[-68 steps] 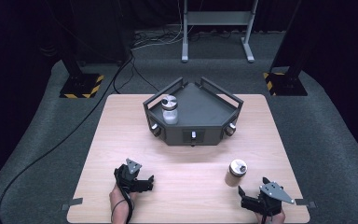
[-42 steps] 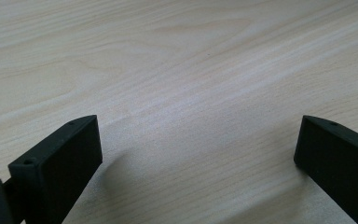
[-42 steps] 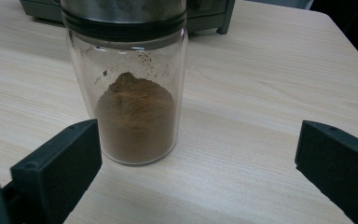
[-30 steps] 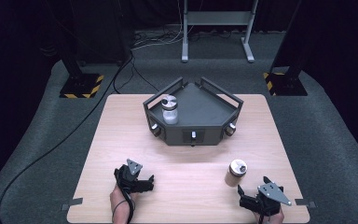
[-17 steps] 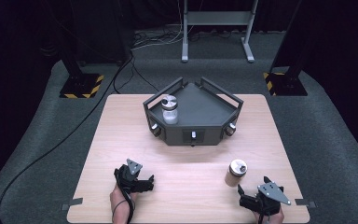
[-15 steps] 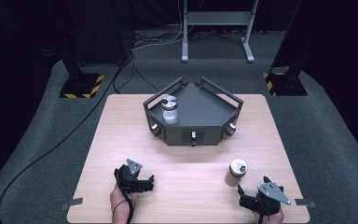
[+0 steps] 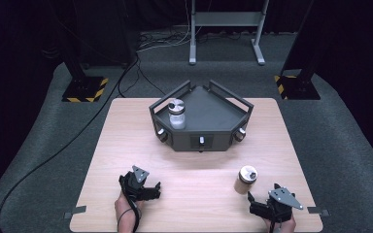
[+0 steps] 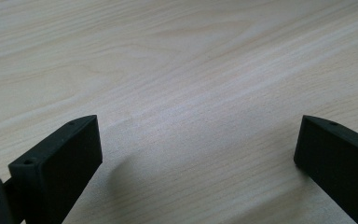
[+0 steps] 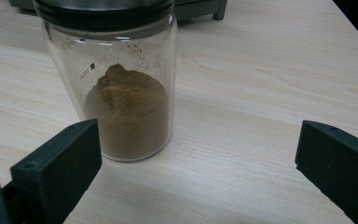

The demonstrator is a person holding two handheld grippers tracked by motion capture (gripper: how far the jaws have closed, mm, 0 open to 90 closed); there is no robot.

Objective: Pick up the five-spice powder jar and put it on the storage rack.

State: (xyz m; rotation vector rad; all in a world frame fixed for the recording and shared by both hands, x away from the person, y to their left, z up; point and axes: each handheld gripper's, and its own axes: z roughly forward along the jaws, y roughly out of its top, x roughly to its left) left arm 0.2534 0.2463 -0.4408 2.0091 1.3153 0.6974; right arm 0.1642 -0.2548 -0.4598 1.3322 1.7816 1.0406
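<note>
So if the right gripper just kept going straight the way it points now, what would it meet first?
Most likely the jar of brown powder. It stands on the table just ahead of the open right gripper, though offset toward one jaw, so that jaw might strike the glass rather than straddle it. Depth is hard to judge.

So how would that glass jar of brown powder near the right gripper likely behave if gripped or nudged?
The glass jar looks rigid but breakable, and its smooth wall may slip between the jaws of the right gripper. It is under half full, so probably light. Standing upright and taller than wide on the table, a high push might tip it, and then it could roll.
</note>
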